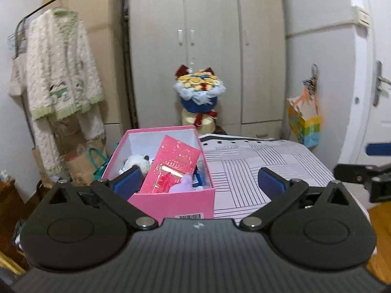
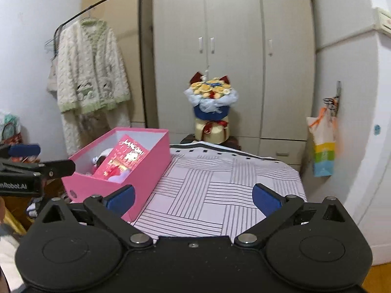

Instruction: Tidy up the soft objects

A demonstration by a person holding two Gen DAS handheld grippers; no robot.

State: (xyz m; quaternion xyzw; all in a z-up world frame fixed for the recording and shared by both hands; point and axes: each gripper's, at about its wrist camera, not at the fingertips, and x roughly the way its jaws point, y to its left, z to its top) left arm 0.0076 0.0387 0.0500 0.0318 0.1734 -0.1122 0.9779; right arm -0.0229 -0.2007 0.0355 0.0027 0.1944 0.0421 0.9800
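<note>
Apparently between steps: left gripper [image 1: 199, 179] and right gripper [image 2: 193, 196] both wide, empty. Pink box [image 1: 171, 201] at left on striped bed [image 2: 220, 185], white plush [image 1: 136, 162] and lilac plush [image 1: 182, 185] inside. Next, probably: find remaining soft items.

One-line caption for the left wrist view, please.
Open left tongs hover empty before a pink box holding a white plush toy and red packet on the striped bed.

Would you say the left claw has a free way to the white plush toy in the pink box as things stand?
Probably yes. The left claw is open and empty just in front of the pink box, which has no lid, and the white plush toy lies uncovered beside the red packet.
</note>
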